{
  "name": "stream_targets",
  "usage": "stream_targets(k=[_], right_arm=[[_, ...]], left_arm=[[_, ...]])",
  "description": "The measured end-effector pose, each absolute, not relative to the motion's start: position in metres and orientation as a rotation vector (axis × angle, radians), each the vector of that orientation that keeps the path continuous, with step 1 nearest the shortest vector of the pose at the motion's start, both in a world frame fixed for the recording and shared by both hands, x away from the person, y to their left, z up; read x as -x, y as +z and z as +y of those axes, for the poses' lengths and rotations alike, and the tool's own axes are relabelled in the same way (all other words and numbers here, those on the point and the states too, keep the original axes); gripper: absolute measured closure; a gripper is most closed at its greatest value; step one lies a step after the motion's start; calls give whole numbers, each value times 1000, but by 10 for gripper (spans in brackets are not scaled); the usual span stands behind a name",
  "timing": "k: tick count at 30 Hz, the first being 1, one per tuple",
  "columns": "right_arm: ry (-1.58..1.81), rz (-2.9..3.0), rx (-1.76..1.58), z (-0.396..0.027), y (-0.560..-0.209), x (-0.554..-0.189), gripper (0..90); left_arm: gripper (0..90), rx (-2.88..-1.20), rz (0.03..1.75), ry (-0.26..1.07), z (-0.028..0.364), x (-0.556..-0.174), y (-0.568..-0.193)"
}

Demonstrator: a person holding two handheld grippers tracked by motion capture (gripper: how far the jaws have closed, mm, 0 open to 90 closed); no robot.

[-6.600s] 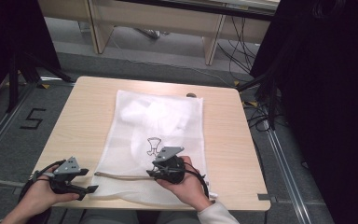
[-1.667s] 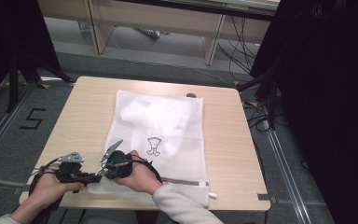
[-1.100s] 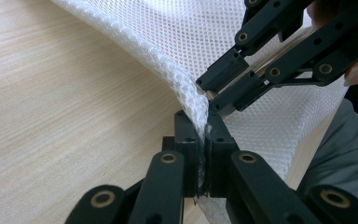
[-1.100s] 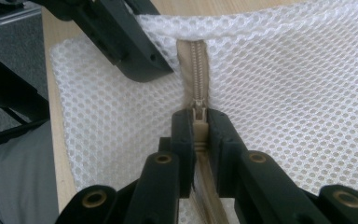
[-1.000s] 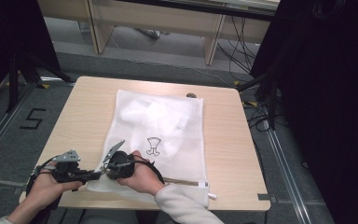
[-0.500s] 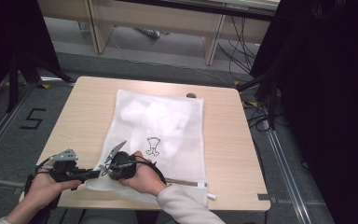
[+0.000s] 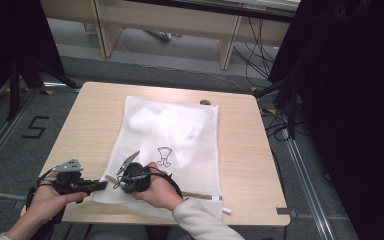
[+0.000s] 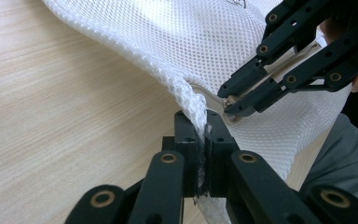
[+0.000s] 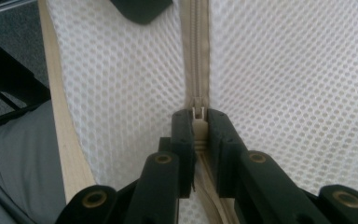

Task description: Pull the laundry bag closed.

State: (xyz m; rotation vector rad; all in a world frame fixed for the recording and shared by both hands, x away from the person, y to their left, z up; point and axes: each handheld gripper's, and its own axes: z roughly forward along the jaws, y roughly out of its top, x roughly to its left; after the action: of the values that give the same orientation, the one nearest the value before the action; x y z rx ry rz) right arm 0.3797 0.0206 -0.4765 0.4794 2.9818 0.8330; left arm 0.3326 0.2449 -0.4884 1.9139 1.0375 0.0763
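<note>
Since the earliest frame the right gripper [image 7: 116,181] has crossed from the middle of the bag's near edge to its near-left corner, and the left gripper [image 7: 99,185] has closed in to meet it there; over the last half second little has shifted.

The light wooden table [image 7: 87,122] carries a white mesh laundry bag [image 7: 180,145] lying flat along its middle, running from the far edge toward the person. A white garment [image 7: 165,122] shows through the mesh in the far half, and a small black printed figure [image 7: 164,156] sits near the bag's centre. A beige zipper [image 7: 200,195] runs along the bag's near edge.

The person's left hand [image 7: 47,200] and right hand [image 7: 155,187] come in at the bottom, the right forearm in a grey sleeve [image 7: 200,225].

In the left gripper view, the left gripper [image 8: 201,154] is clamped on the bunched corner of the mesh bag [image 8: 177,42], lifting it slightly off the table [image 8: 51,116], while the right gripper [image 8: 228,102] pinches at the zipper just beside it.

In the right gripper view, the right gripper [image 9: 198,149] is closed on the small beige zipper pull [image 9: 198,122], with the zipper tape [image 9: 195,46] running straight ahead between mesh panels.
</note>
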Motion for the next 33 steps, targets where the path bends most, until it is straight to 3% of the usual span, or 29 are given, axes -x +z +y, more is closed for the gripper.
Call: stream_targets(k=[33], right_arm=[[855, 2985, -511, 2, -483, -379, 822]], left_arm=[[854, -1946, 1035, 71, 243, -333, -493]])
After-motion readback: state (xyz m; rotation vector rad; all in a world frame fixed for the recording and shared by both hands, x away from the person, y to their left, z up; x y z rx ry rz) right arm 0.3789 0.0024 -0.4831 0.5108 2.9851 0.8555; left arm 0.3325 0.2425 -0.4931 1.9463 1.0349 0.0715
